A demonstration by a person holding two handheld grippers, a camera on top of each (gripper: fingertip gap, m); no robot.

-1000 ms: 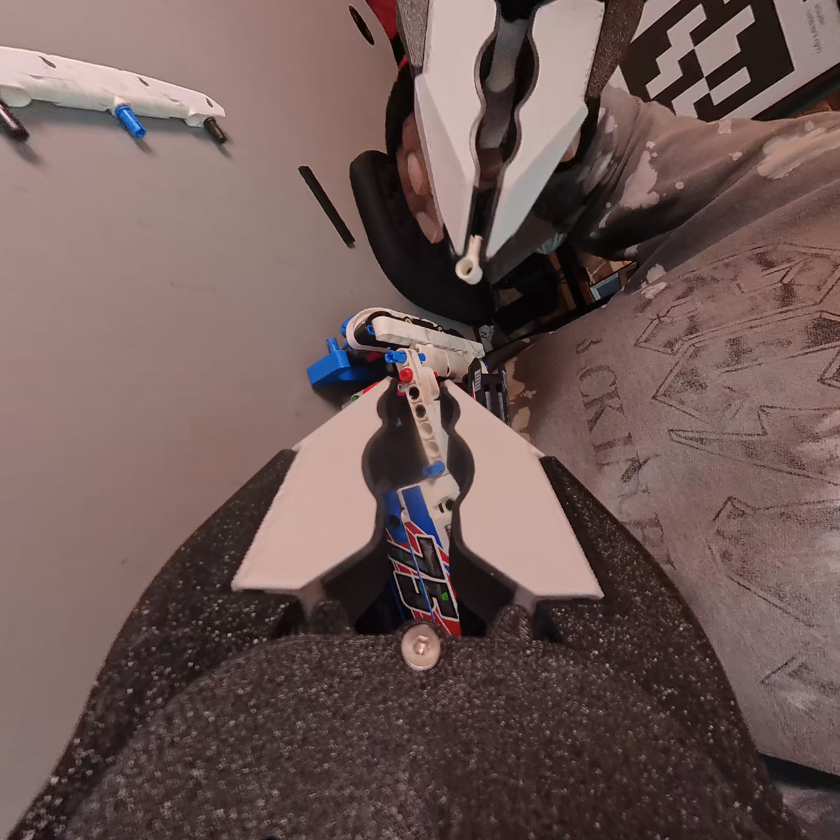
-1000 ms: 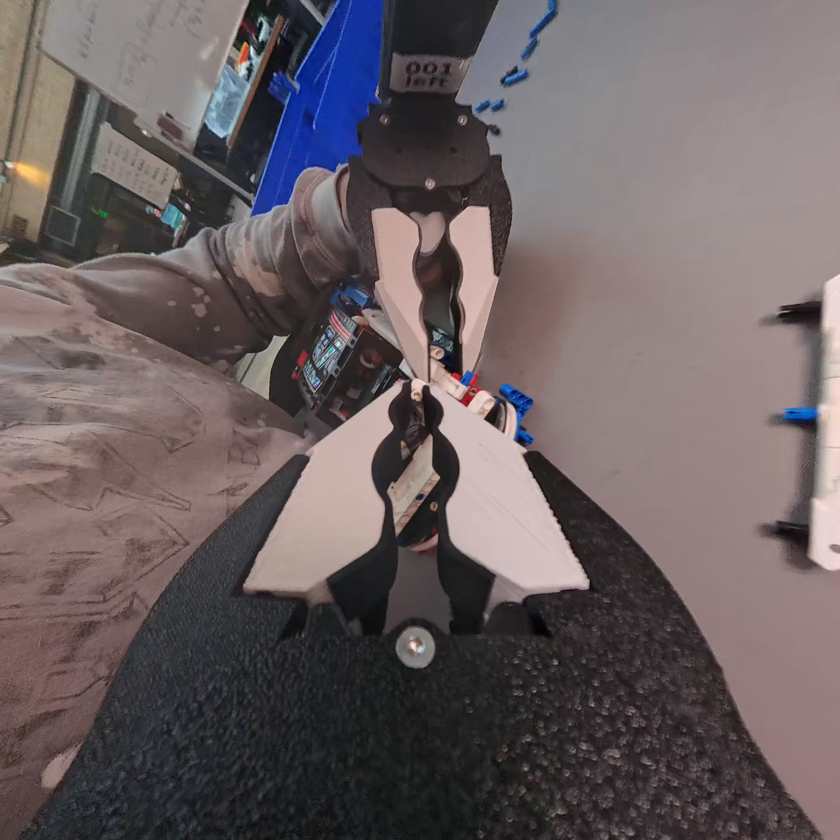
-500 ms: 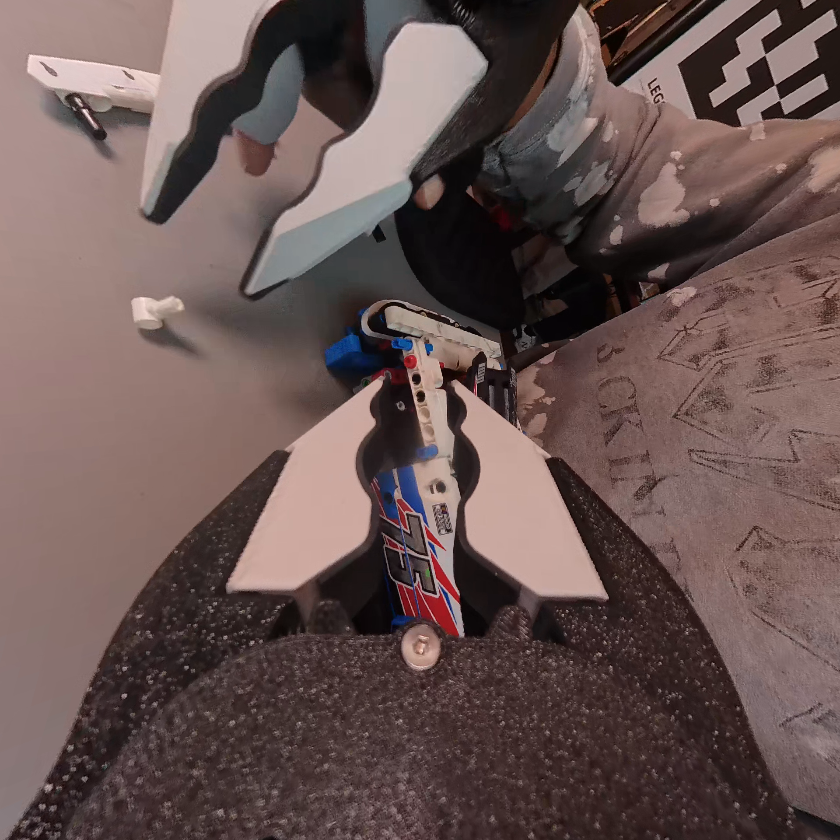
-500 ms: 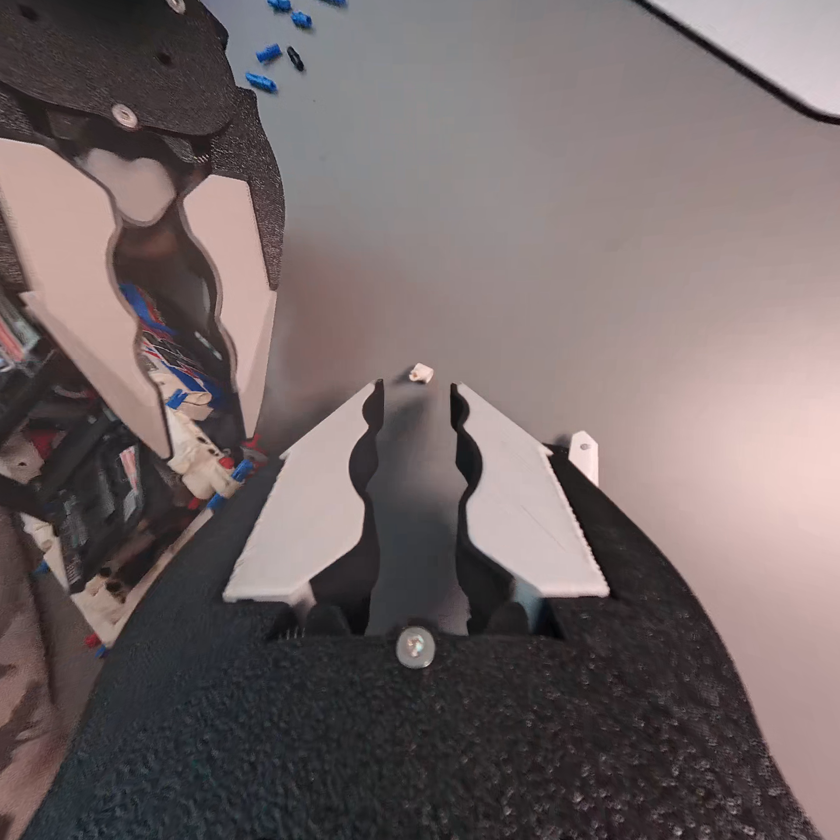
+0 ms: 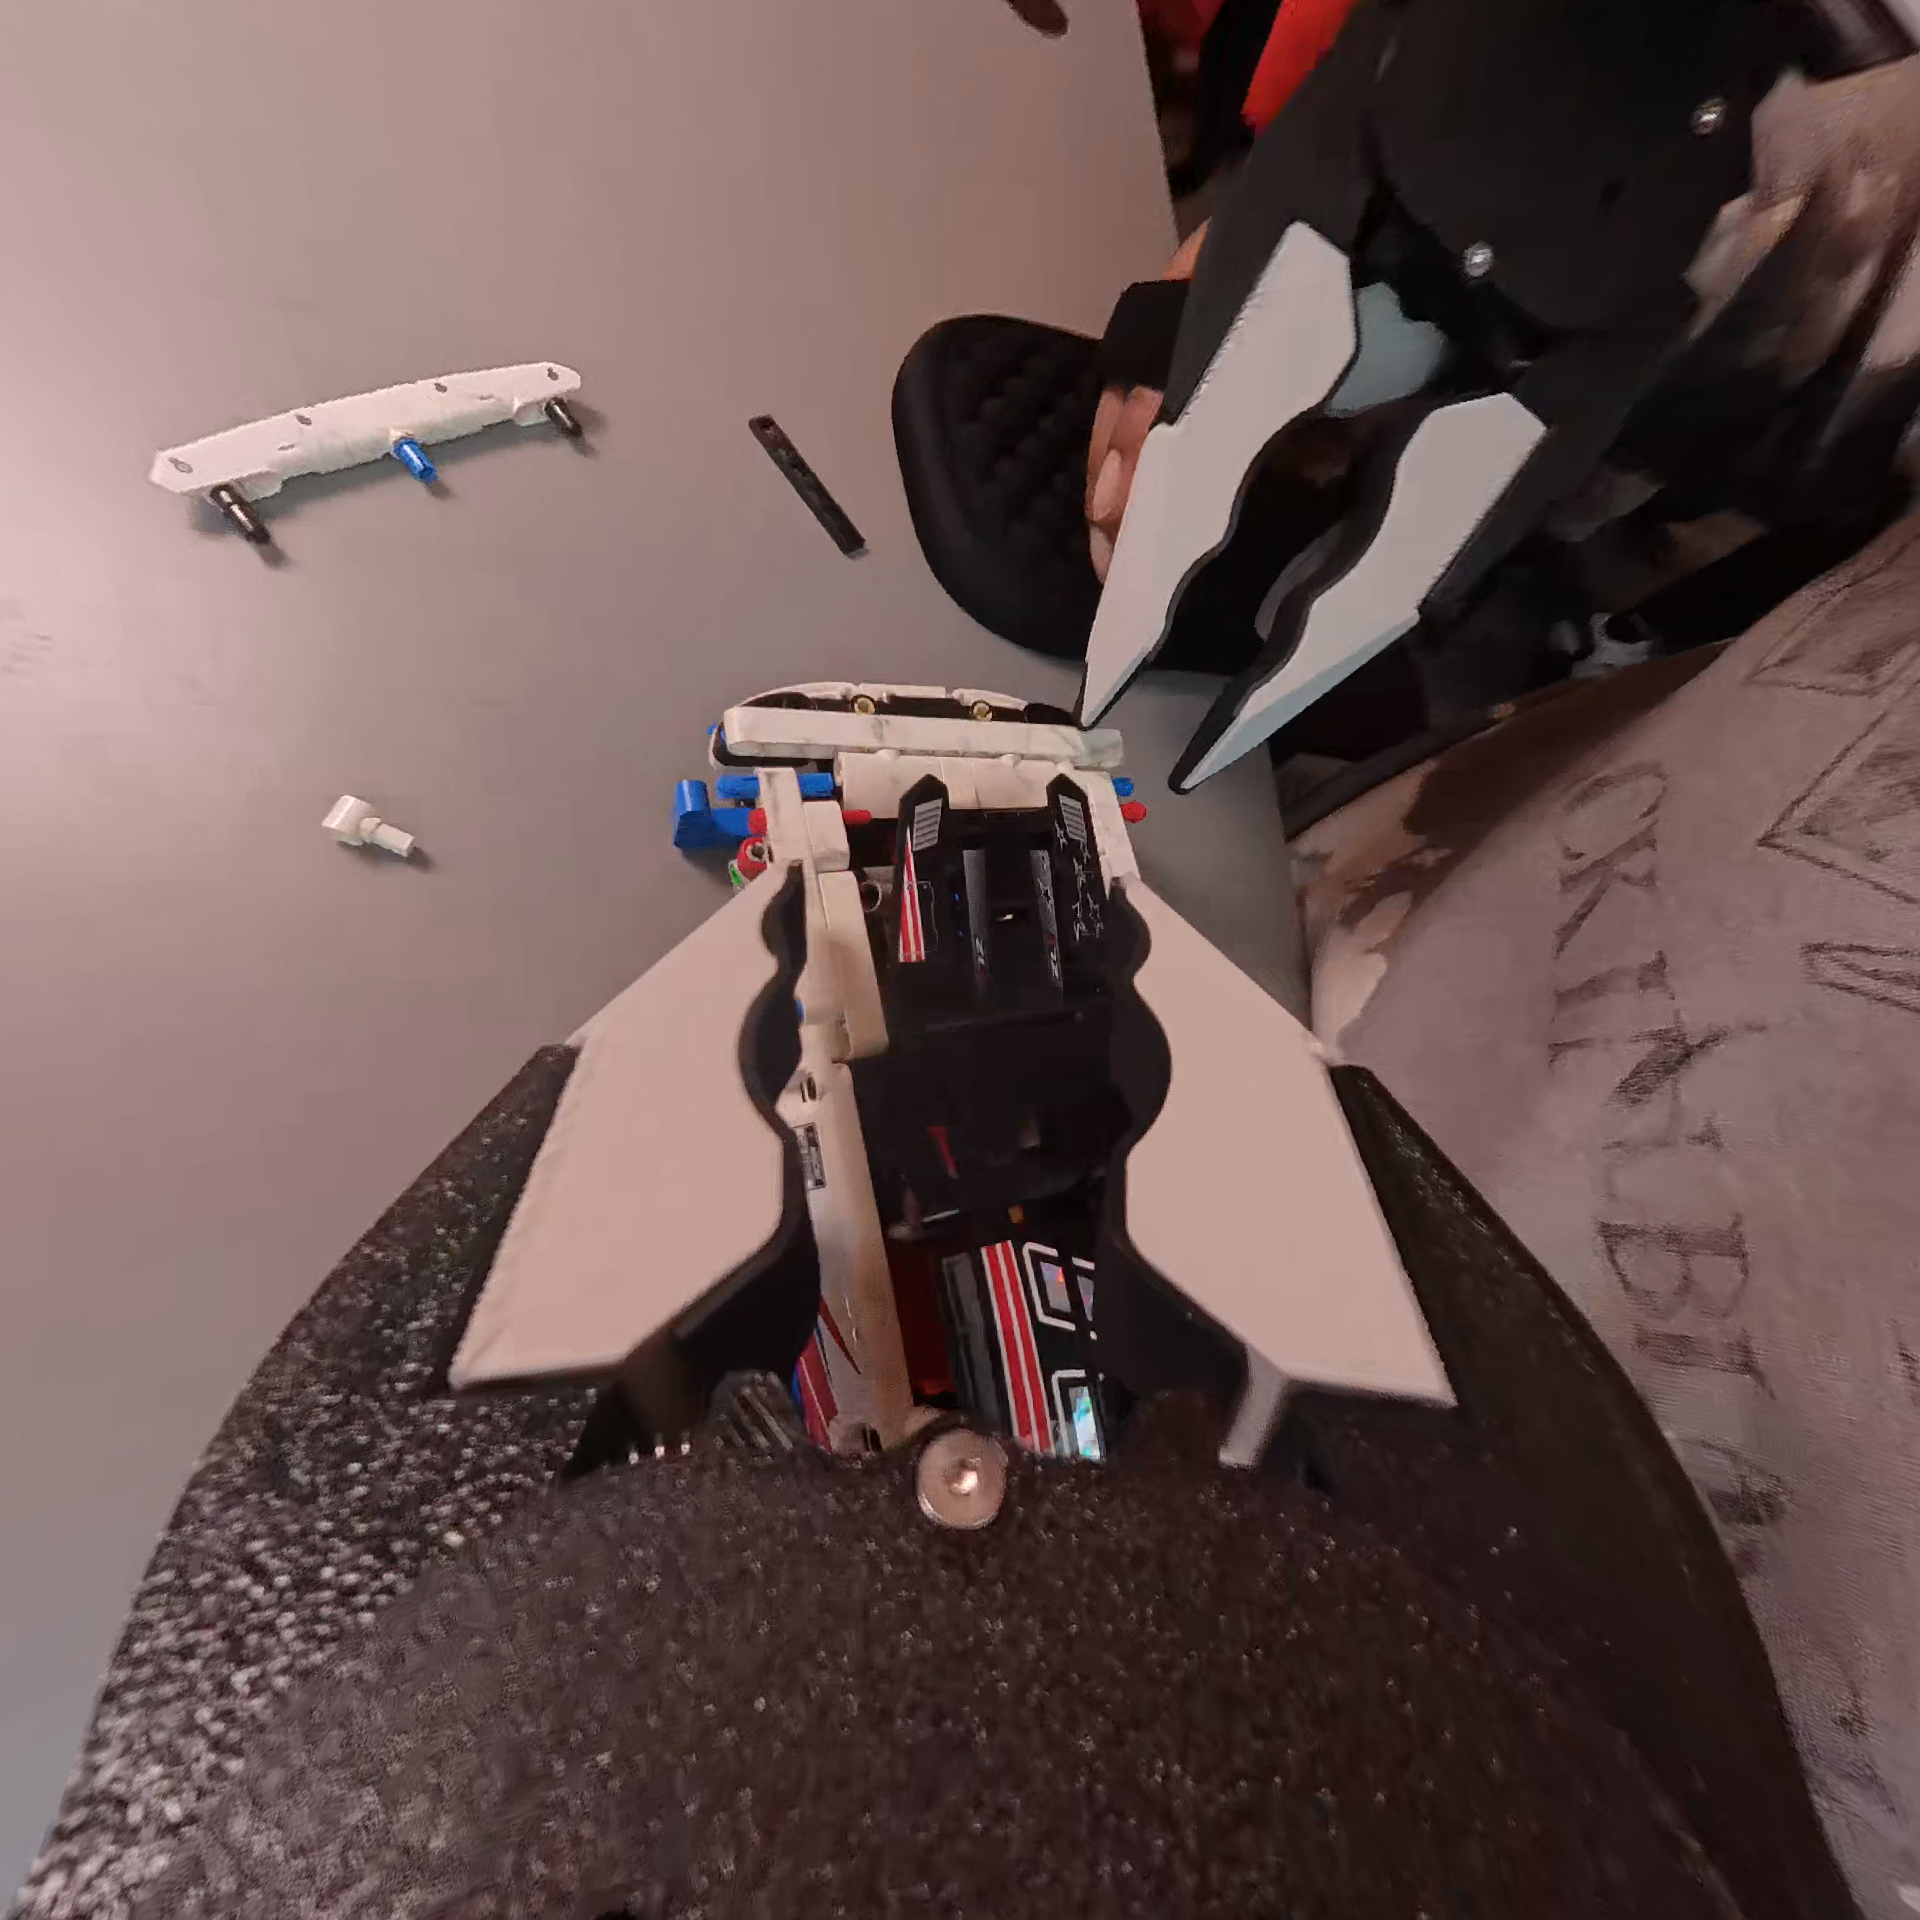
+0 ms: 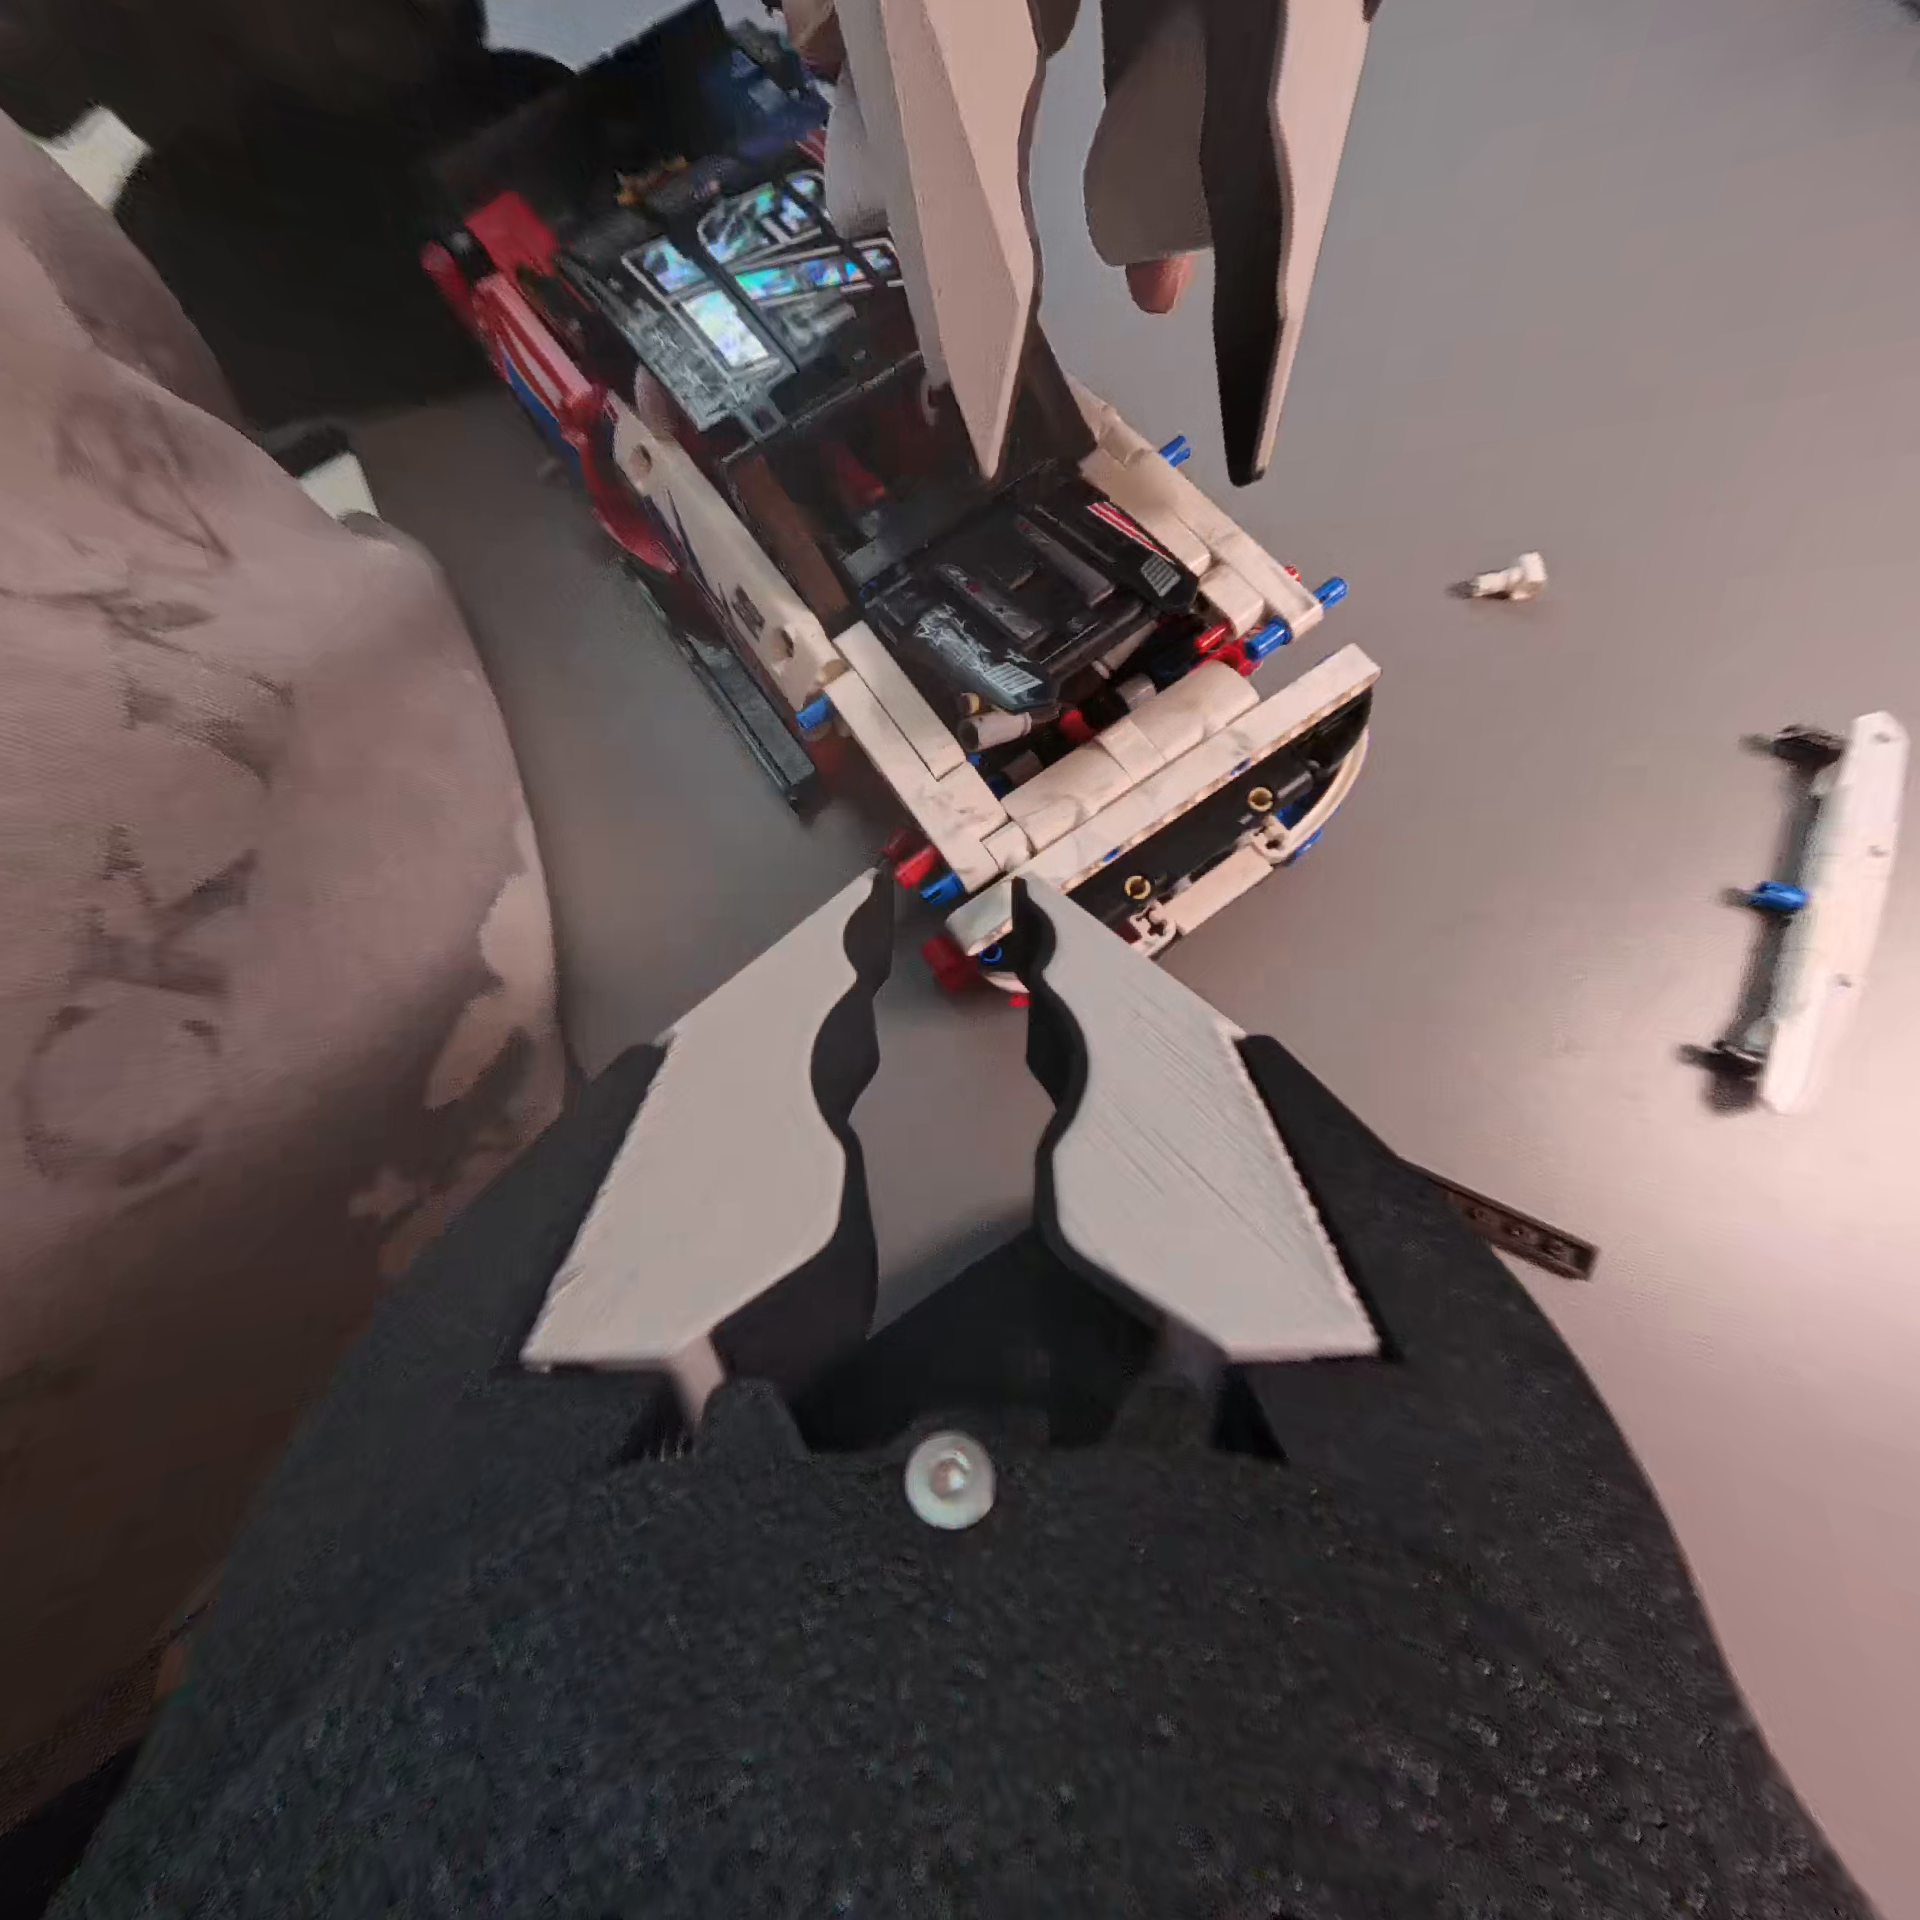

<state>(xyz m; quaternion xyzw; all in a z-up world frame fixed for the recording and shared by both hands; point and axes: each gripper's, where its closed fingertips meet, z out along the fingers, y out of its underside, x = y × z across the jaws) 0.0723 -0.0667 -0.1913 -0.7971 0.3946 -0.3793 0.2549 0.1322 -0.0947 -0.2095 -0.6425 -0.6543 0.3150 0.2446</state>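
A: How do the hands sit?

B: The left gripper (image 5: 956, 883) reaches forward over the brick-built racing car (image 5: 914, 732), jaws wide apart, with the car's white side wall and black bonnet between its fingers. I cannot tell whether either pad touches. The right gripper (image 6: 951, 888) comes at the car's nose from the opposite end, jaws parted with nothing between them. Its right fingertip is just at the corner of the white front bar.

A: And the car?

B: It is white, with red and blue side stripes, dark stickered panels, and blue and red pins poking out near the front. It lies on the table (image 5: 416, 675), directly ahead of both grippers.

A: What else is there?

B: The table is plain grey. To the left of the left gripper lies a small white connector (image 5: 364, 826). Farther ahead on that side is a white bumper strip (image 5: 364, 426) with two black pins and a blue one, and a thin black beam (image 5: 805, 483). To its right is a grey patterned garment (image 5: 1662, 1039).
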